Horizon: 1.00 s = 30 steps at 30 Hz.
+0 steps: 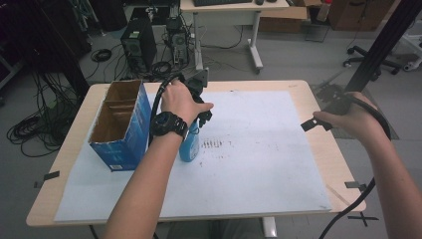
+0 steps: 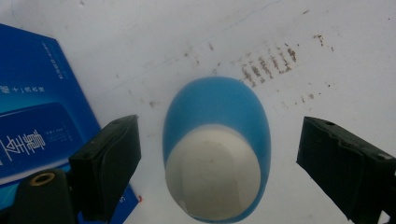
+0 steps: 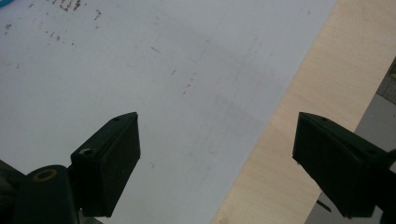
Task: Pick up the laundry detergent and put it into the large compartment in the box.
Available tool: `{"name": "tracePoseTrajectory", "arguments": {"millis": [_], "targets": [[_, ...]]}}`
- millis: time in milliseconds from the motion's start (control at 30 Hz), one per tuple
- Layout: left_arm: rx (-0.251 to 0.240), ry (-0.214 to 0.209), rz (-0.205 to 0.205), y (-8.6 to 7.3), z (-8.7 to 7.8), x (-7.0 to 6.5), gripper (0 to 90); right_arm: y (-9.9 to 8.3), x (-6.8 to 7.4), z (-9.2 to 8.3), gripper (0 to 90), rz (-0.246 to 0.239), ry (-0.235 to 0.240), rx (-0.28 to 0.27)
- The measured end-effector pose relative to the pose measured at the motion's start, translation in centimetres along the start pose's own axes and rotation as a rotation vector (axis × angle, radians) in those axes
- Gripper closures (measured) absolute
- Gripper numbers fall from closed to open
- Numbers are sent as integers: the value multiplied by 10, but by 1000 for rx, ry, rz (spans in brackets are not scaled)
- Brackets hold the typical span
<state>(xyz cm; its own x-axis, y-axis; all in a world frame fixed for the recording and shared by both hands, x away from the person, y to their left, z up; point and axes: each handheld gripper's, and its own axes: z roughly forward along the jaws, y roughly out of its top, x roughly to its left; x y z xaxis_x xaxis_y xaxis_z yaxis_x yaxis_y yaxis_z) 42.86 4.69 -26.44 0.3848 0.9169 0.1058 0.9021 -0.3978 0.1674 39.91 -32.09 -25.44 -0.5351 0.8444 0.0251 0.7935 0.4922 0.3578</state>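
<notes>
Currently, item 1: blue bottle (image 2: 216, 149) w/ white cap, upright, directly below left claw (image 2: 215, 163), between its wide-open jaws, not touched. Blue box (image 2: 37, 116) just left of claw. Step: approach for grasp, prob. Next: lower, close on bottle body. Item 2: right claw (image 3: 215, 163), jaws apart, empty, over table edge (image 3: 289, 140), well apart from bottle.

High view: above my side, facing forward and down over the whole surface (image 1: 278, 164). Both gripper views look steeply down, close; left shares the blue bottle (image 2: 215, 149) and box (image 2: 32, 116) with it.
</notes>
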Motion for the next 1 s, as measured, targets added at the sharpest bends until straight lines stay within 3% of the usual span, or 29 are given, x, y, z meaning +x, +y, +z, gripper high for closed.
{"name": "tracePoseTrajectory", "arguments": {"millis": [567, 1000], "targets": [[41, 3, -13, 1, 22, 0, 141, -1, -3, 9, 149, 5, 11, 11], [55, 14, -44, 2, 28, 0, 185, -4, -5, 11, 149, 10, 12, 12]]}}
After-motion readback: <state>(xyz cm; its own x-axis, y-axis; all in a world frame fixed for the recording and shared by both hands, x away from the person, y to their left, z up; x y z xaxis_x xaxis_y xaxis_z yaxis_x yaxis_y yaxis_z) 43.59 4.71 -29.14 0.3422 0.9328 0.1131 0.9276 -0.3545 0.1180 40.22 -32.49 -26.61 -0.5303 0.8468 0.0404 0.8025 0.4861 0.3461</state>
